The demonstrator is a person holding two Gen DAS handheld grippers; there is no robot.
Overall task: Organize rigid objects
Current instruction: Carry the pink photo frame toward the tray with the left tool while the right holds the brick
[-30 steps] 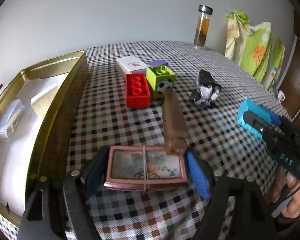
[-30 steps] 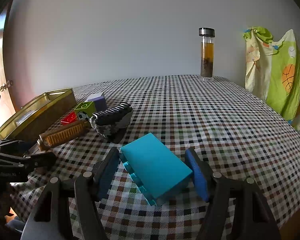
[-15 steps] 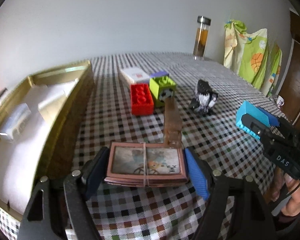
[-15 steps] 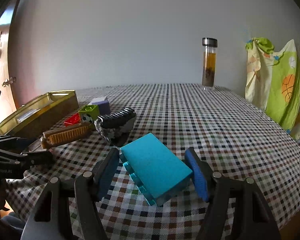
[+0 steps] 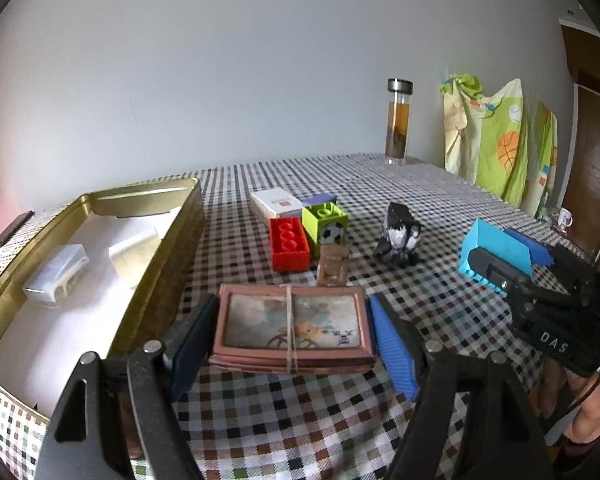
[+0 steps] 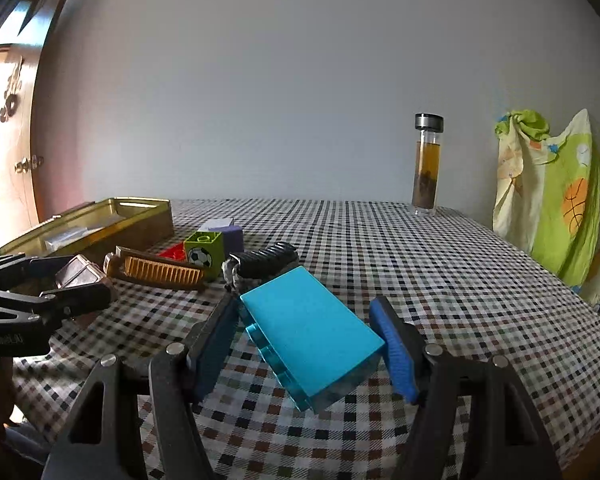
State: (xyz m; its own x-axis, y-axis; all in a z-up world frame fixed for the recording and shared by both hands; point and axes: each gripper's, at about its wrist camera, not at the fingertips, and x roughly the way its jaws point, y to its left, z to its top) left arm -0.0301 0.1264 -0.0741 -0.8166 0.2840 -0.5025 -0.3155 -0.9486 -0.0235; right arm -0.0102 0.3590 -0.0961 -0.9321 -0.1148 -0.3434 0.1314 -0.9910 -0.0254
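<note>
My left gripper (image 5: pixel 292 340) is shut on a pink-framed stack of cards (image 5: pixel 292 328) bound by a rubber band, held flat just above the checked cloth. A gold tin tray (image 5: pixel 168 264) lies to its left, holding two pale plastic pieces. My right gripper (image 6: pixel 308 344) is shut on a cyan toy block (image 6: pixel 312 332), tilted, studs down to the left. In the left wrist view that cyan block (image 5: pixel 496 248) and a hand appear at the right. The right wrist view shows the left gripper (image 6: pixel 48 280) with the card stack (image 6: pixel 78 274) at the far left.
On the table beyond the cards lie a brown comb (image 5: pixel 332 266), a red brick (image 5: pixel 288 244), a green football brick (image 5: pixel 326 224), a white box (image 5: pixel 276 202) and a black-and-white ribbed object (image 5: pixel 398 232). A tea bottle (image 5: pixel 398 120) stands at the back. Bright cloth (image 5: pixel 500 148) hangs at the right.
Both grippers have tipped upward a little with their loads still held, so the table objects sit lower in each view and more wall shows.
</note>
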